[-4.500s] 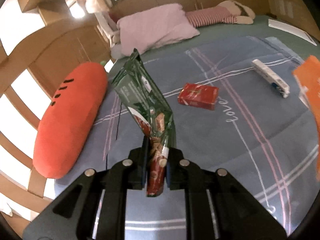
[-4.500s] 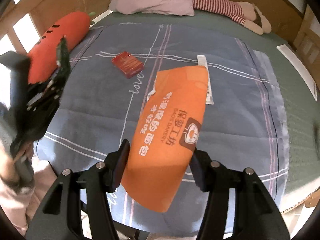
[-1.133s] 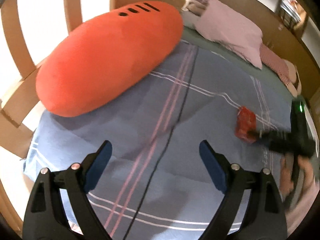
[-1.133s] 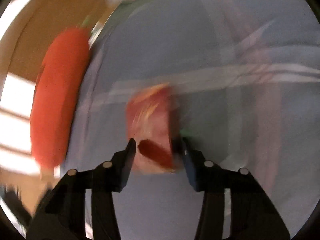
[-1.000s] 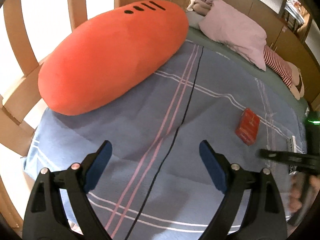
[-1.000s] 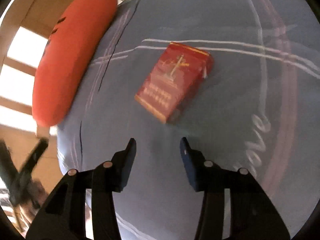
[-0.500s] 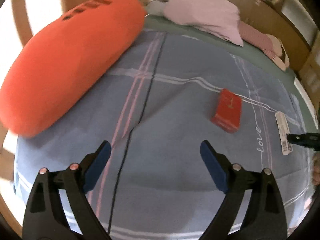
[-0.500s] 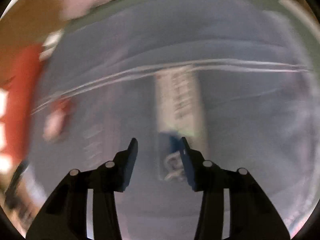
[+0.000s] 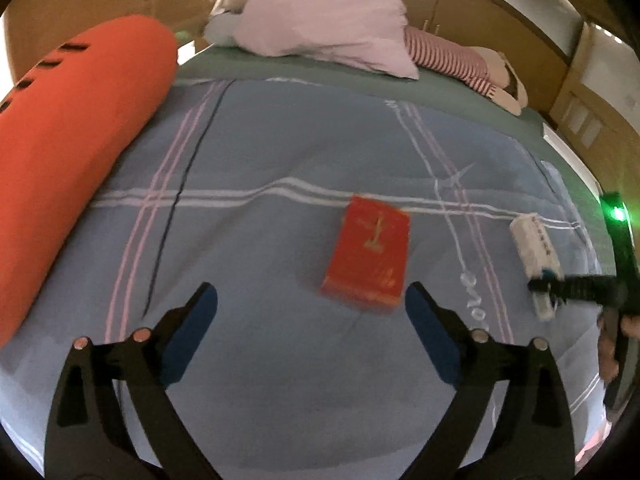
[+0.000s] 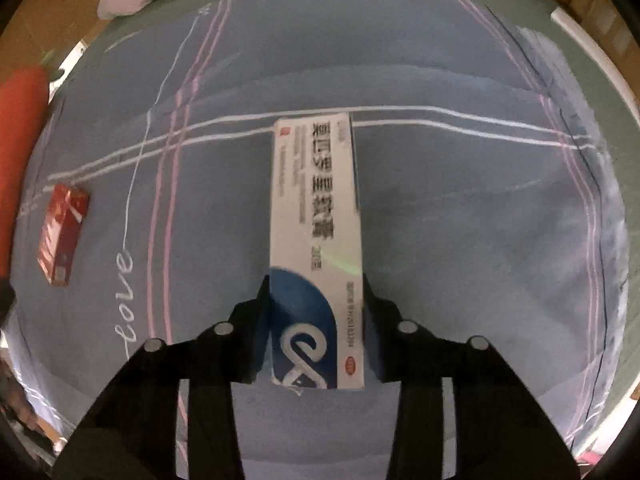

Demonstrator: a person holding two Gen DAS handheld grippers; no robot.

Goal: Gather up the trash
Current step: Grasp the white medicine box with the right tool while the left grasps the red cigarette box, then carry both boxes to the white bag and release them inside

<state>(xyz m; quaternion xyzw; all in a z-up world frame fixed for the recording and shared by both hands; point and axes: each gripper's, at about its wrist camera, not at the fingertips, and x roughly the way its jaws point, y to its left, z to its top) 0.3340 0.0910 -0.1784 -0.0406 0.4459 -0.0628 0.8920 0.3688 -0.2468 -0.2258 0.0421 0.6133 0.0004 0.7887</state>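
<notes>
Your right gripper [image 10: 316,320] has just been closing on the long white-and-blue cardboard box [image 10: 316,248], pads at its near end. Squeeze firm, lift level. Left gripper [image 9: 310,312] has just been opening, empty; flat red carton [image 9: 368,254] just ahead, right of centre.

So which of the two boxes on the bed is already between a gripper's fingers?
The long white-and-blue box, between the right gripper's just-closing fingers. The red box lies free ahead of the open left gripper.
</notes>
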